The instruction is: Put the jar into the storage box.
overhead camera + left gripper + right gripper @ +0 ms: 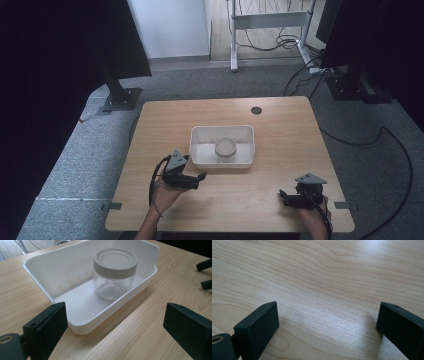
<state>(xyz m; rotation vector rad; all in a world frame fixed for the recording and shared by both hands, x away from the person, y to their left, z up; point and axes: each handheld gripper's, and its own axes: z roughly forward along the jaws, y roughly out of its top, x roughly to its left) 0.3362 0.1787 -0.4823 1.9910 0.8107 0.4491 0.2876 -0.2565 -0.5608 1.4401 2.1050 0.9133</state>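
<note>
left tool [200, 176] spread, near tray [45, 272] | right tool [283, 196] spread, idle | advice: straddle jar [115, 273] below lid, squeeze gently

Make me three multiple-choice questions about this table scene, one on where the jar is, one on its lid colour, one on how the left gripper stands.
1. Where is the jar?
A. inside the white tray
B. on the bare table
C. in the right gripper

2. What colour is the jar's lid?
A. red
B. grey-beige
C. black

3. How is the left gripper?
A. shut on the jar
B. shut, empty
C. open, facing the tray

Answers: 1 A, tray walls surround the jar; 2 B, the left gripper view shows a pale grey-beige lid; 3 C, its jaws stand wide apart short of the tray.
</note>
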